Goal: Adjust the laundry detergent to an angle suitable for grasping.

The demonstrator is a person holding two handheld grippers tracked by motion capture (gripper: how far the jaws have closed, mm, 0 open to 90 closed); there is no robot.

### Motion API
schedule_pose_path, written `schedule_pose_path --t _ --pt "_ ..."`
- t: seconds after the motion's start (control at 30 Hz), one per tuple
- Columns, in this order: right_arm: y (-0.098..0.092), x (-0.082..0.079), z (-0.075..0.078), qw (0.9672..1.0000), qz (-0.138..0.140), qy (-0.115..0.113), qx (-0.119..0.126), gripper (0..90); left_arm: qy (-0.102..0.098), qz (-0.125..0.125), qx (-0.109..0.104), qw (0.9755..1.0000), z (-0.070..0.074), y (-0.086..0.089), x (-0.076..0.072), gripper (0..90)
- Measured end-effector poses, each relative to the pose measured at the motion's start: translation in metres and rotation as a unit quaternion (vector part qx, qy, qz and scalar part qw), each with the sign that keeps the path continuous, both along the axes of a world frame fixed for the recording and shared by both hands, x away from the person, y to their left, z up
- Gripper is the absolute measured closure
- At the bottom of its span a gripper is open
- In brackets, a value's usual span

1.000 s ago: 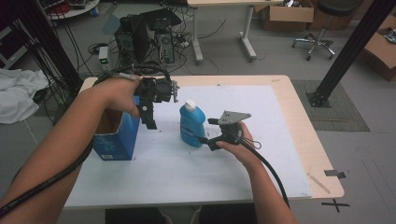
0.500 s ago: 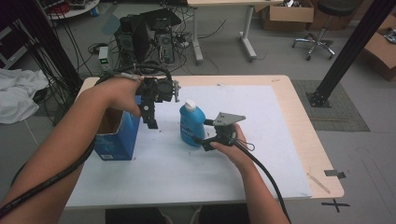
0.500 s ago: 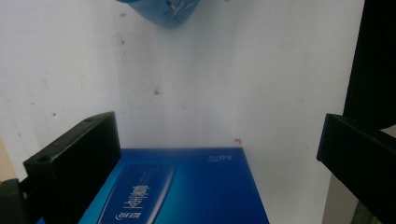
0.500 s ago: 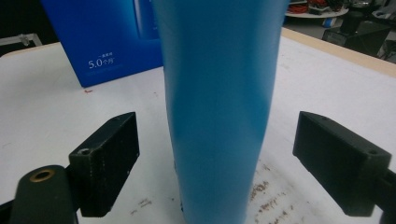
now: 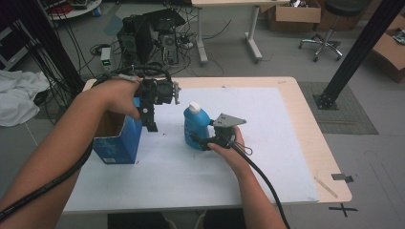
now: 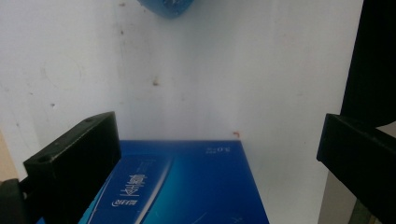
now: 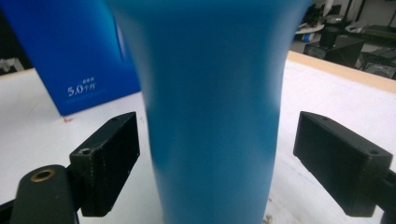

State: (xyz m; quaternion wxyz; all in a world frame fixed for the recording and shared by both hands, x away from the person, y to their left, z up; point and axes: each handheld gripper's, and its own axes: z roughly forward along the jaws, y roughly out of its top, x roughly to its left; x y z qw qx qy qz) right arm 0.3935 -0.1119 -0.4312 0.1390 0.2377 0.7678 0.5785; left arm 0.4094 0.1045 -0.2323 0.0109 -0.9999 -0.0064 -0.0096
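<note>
A blue bottle (image 5: pixel 196 125) with a white cap stands upright on the white mat (image 5: pixel 272 143). My right gripper (image 5: pixel 199 140) is at its lower body, open, one jaw on each side with gaps. In the right gripper view the bottle (image 7: pixel 210 116) rises between the jaws of that gripper (image 7: pixel 224 163), not clamped. An open-topped blue box (image 5: pixel 117 140) stands at the left. My left gripper (image 5: pixel 151 124) hangs above the box's right edge, pointing down and open. The left gripper view looks down past the left gripper (image 6: pixel 219 154) onto the box's side (image 6: pixel 187 186) and the bottle's base (image 6: pixel 170 7).
The mat covers most of a wooden table (image 5: pixel 315 124). Beyond the far edge are computer cases and cables (image 5: pixel 153 33) on the floor. A black post (image 5: pixel 353 52) stands at the right. The blue box (image 7: pixel 70 60) is behind the bottle in the right gripper view.
My right gripper has slid left toward the bottle, so its jaws now stand on either side of it. The left gripper and the box have hardly moved.
</note>
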Motion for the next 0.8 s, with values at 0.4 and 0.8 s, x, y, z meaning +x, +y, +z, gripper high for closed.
schedule_pose_path --t 0.4,0.8 --pt "0.011 0.001 -0.003 0.9998 -0.009 0.0 0.019 14.4 0.003 -0.007 0.002 1.0 -0.002 -0.005 0.001 0.2" --pt "0.017 0.001 -0.005 0.9992 -0.015 -0.001 0.037 14.4 0.003 -0.007 0.007 1.0 -0.001 -0.005 -0.001 0.3"
